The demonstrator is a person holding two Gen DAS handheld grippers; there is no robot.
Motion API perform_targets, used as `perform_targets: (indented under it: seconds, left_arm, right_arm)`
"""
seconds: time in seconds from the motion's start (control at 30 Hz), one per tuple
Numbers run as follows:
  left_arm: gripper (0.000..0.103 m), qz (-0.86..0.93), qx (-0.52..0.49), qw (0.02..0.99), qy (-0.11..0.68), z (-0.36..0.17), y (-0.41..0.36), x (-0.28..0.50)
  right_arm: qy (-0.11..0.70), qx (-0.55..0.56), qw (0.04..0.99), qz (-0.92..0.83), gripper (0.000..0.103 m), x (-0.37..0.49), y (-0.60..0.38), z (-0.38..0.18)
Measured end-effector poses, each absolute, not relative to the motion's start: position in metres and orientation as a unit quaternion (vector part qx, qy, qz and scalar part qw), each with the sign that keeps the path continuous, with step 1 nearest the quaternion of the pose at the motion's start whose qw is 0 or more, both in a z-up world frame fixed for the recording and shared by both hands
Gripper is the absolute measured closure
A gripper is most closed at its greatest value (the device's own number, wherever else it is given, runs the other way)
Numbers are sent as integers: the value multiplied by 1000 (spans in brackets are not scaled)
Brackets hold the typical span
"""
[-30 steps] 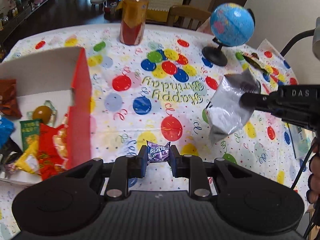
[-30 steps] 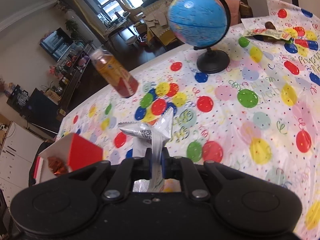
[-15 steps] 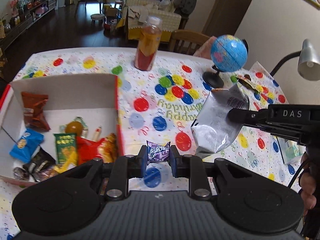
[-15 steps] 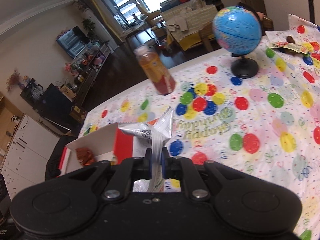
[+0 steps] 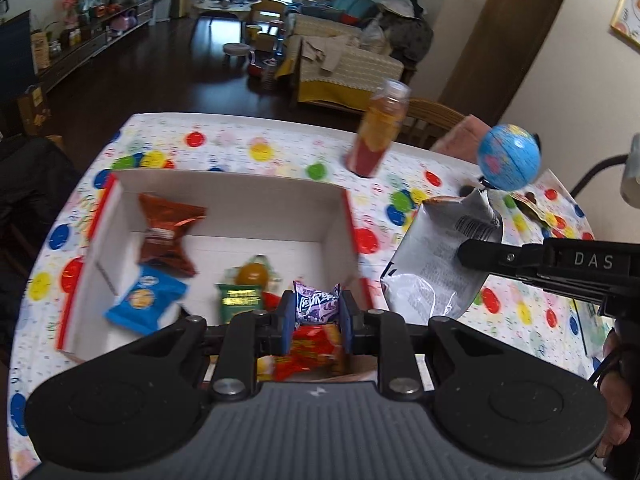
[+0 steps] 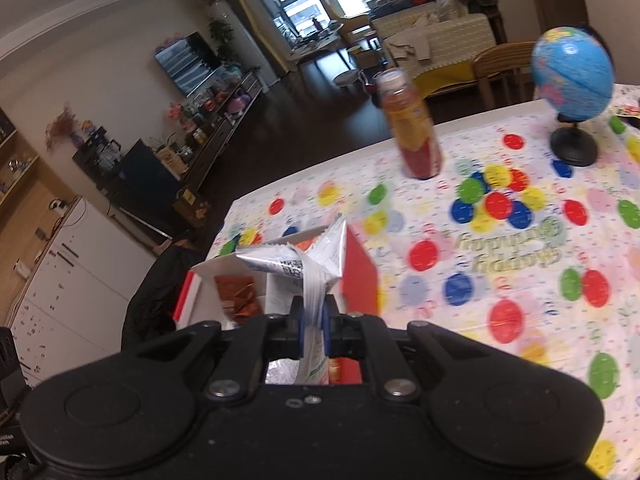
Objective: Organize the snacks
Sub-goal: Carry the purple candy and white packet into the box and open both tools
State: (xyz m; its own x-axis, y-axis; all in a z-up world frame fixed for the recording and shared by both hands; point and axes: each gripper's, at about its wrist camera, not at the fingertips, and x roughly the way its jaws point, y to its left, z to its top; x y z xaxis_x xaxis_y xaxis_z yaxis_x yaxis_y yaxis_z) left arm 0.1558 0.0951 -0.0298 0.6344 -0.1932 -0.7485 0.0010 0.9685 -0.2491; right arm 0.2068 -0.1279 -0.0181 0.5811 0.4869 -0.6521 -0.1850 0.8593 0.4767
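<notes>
My left gripper [image 5: 314, 314] is shut on a small purple candy packet [image 5: 316, 305] and holds it above the near right part of a red-and-white box [image 5: 240, 192]. The box holds a brown packet [image 5: 168, 232], a blue packet [image 5: 146, 300], a green packet [image 5: 238, 300] and red-and-yellow packets [image 5: 312, 350]. My right gripper [image 6: 313, 326] is shut on a silver snack bag [image 6: 308, 268], held in the air just right of the box. In the left wrist view the bag [image 5: 436, 256] hangs beside the box's right wall.
The table carries a balloon-print cloth [image 6: 500, 240]. An orange drink bottle [image 5: 378, 136] stands behind the box, also shown in the right wrist view [image 6: 412, 128]. A small blue globe [image 5: 508, 158] stands far right. A loose wrapper [image 5: 534, 204] lies near the globe.
Both grippers have risen and moved left toward the box. The purple packet now hangs over the box's inside, and the silver bag has come up beside the box's right wall.
</notes>
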Motion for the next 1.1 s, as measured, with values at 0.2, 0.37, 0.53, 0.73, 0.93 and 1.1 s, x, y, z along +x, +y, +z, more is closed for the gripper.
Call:
perform_targets:
  seconds: [0.2, 0.37, 0.53, 0.73, 0.93, 1.1]
  left_arm:
    - [81, -28, -122, 894, 431, -37, 138, 158]
    - [81, -7, -131, 888, 440, -48, 174, 169]
    - [81, 6, -135, 880, 455, -63, 200, 184]
    - [81, 8, -137, 869, 476, -84, 211, 204]
    - [81, -4, -126, 859, 495, -102, 205, 222]
    - [80, -12, -113, 848, 517, -117, 194, 233]
  right_arm:
    - [428, 168, 865, 201, 97, 216, -83, -27]
    - [439, 164, 861, 197, 97, 230, -53, -39]
    - [457, 170, 853, 189, 96, 249, -35, -55]
    - [478, 165, 844, 179, 96, 268, -23, -77]
    - [501, 168, 833, 162, 96, 284, -21, -99]
    - [519, 166, 825, 153, 96, 290, -22, -115]
